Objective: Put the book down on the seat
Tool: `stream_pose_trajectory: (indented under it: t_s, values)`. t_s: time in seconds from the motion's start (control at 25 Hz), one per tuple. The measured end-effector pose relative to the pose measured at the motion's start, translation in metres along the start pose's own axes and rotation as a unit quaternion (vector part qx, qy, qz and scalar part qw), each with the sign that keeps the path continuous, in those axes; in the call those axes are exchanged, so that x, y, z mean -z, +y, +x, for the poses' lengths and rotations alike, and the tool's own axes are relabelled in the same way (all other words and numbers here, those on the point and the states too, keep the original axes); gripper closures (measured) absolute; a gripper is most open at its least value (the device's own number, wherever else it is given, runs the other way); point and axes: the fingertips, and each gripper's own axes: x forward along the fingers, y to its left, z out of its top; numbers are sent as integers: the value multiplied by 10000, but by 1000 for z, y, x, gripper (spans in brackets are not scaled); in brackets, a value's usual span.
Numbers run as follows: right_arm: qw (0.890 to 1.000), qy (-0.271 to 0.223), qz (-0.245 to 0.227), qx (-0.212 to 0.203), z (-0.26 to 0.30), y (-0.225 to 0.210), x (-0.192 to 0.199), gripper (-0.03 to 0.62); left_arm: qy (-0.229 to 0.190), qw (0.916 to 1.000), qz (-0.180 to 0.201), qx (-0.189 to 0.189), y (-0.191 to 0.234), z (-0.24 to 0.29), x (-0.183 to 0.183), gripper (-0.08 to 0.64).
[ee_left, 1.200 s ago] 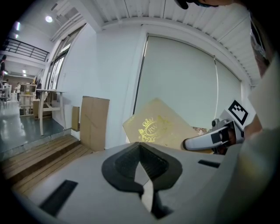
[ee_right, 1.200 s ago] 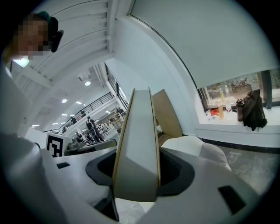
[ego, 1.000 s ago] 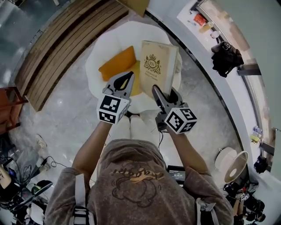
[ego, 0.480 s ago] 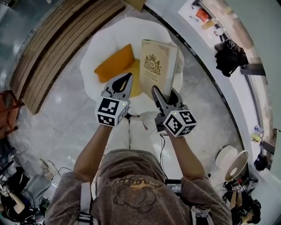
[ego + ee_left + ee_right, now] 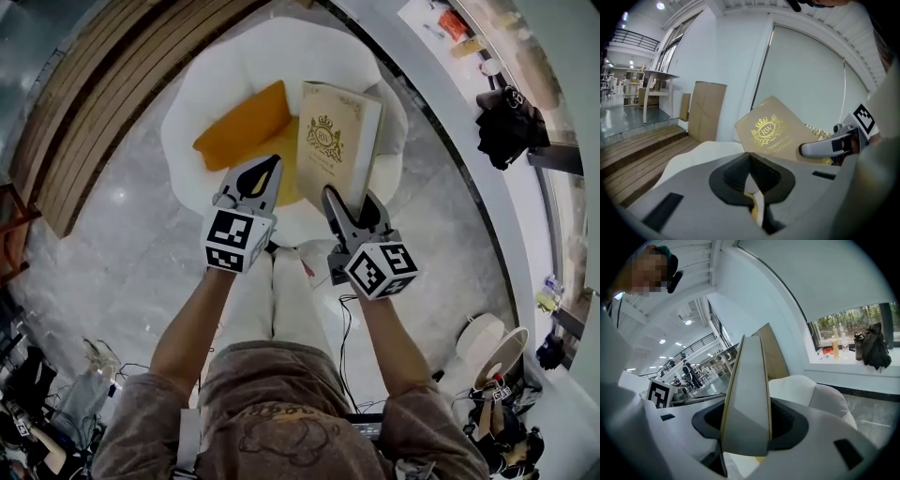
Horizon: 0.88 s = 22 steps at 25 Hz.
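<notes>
1 book (image 5: 337, 141), 1 white seat (image 5: 202, 89), 1 orange cushion (image 5: 239, 131), 2 hand-held grippers, left (image 5: 270, 161) and right (image 5: 349, 199), 1 fan (image 5: 497, 352), 1 black bag (image 5: 506, 127).

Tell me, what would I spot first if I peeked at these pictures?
First you'd spot the tan book with a gold crown on its cover, gripped at its near edge by the right gripper. Under it is a big white seat. A bright orange cushion lies on the seat, left of the book in the head view.

gold "RW" monogram on cover of book (image 5: 774, 132), smaller line beneath unreadable
</notes>
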Motion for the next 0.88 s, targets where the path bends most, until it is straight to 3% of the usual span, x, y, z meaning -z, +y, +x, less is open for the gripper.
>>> stream_pose_trajectory:
  t_s: [0.88]
  values:
    - [9981, 495, 310, 196, 82, -65, 146, 353, 494, 9987, -85, -103, 59, 74, 151, 555]
